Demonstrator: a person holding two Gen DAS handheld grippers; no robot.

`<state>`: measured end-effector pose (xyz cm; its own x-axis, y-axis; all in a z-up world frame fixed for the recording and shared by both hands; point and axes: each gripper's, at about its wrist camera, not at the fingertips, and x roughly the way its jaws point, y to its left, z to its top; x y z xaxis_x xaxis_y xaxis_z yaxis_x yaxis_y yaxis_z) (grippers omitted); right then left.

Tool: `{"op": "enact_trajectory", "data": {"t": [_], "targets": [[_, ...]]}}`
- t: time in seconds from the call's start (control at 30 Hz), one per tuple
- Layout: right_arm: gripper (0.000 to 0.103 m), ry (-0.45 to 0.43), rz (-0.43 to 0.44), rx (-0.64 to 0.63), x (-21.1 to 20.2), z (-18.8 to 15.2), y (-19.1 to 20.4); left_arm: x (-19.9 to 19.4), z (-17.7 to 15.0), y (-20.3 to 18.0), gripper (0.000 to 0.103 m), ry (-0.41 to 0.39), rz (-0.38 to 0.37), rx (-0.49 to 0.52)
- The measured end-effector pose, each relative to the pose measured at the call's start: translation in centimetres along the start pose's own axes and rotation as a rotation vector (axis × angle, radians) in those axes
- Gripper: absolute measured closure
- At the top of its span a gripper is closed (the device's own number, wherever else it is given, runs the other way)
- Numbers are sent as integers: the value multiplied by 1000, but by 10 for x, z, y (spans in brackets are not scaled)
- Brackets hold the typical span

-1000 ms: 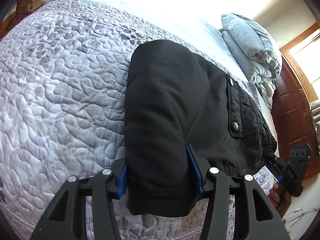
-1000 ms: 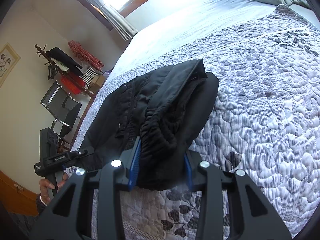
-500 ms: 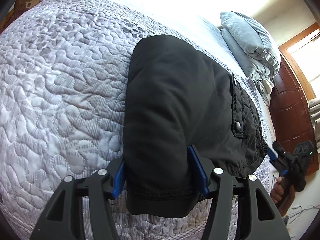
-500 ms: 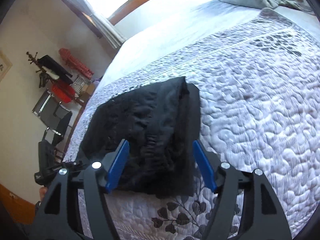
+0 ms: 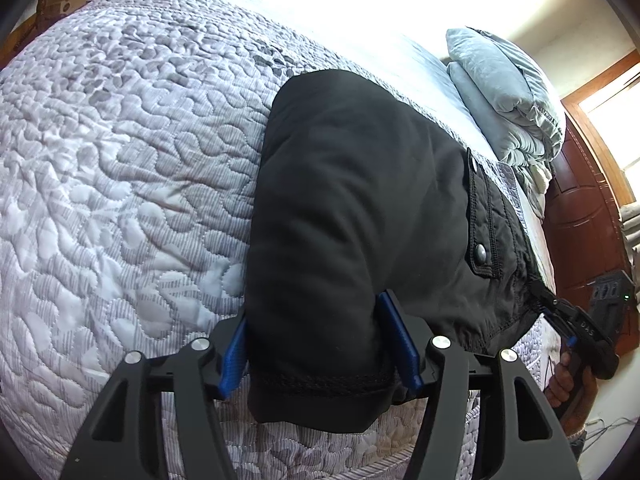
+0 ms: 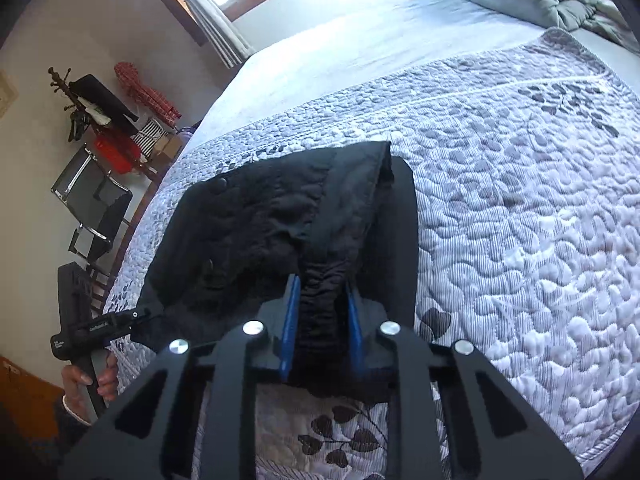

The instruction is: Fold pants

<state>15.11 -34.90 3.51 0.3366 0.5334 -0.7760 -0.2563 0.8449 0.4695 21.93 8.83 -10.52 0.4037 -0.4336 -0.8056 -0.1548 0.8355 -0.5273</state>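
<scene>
Black pants (image 5: 360, 208) lie folded on the quilted bed; they also show in the right wrist view (image 6: 280, 220). My left gripper (image 5: 320, 340) has its blue pads on either side of the hem end of the pants, jaws wide, cloth filling the gap. My right gripper (image 6: 322, 312) is shut on the bunched elastic waistband (image 6: 320, 304) at the near edge. The right gripper also appears at the far right of the left wrist view (image 5: 576, 324), at the waistband. The left gripper shows in the right wrist view (image 6: 100, 326), at the pants' left edge.
The grey-white quilt (image 5: 120, 160) covers the bed. Folded grey bedding (image 5: 508, 92) is piled at the head. A wooden door (image 5: 580, 220) is beyond it. A chair (image 6: 92, 208) and a coat rack (image 6: 80, 104) stand beside the bed.
My right gripper opened wide half a second ago and has now closed on the waistband. The left gripper has stayed at the hem, with the view shifting only slightly.
</scene>
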Motion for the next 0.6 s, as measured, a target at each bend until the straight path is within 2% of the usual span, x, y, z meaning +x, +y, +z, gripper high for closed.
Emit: {"op": "enact_trajectory", "data": {"t": [0.1,0.2,0.33,0.43,0.6], "targets": [[84,-27,22,-1,-13,3,0,-2,-3,-3,40,-3,2,-1],[84,-45,7,-8,-19,0,-2,-2,-6,-10,37,-3,13,13],[84,-15,-17,58,-6,-9,-24,1,-8,-19,30,-1,44,51],[84,5,-8,98,8,-17,-37,0,-8,-19,30,-2,45,51],[82,5,-9,93,13,-19,-38,-8,-8,-24,30,-16,71,70]]}}
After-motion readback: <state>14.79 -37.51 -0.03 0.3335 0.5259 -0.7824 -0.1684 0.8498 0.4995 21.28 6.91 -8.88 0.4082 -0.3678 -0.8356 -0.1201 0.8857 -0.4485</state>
